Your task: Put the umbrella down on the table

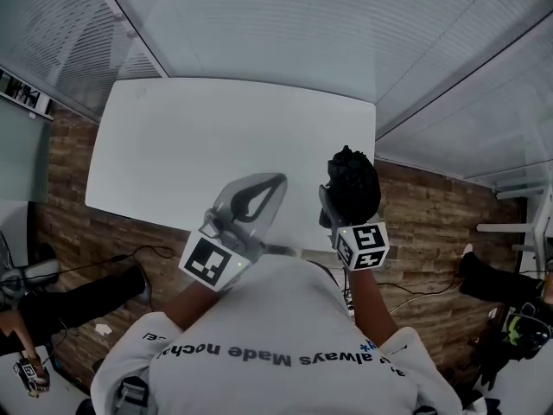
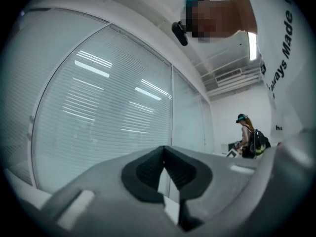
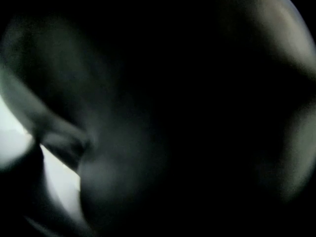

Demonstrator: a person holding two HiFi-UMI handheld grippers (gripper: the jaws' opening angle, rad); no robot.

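A black folded umbrella (image 1: 352, 178) bunches at the tip of my right gripper (image 1: 344, 204), which is shut on it above the table's near right edge. In the right gripper view dark umbrella fabric (image 3: 197, 107) fills nearly the whole picture and hides the jaws. My left gripper (image 1: 257, 199) hovers over the near edge of the white table (image 1: 173, 145), to the left of the umbrella and apart from it. Its jaws meet at the tips with nothing between them, as the left gripper view (image 2: 164, 151) also shows.
Glass walls with blinds (image 1: 285, 24) close off the far side and both flanks of the table. Wood floor (image 1: 78, 223) lies to the left and right. A seated person's legs (image 1: 78, 296) are at lower left. Another person with a backpack (image 2: 249, 139) stands farther off.
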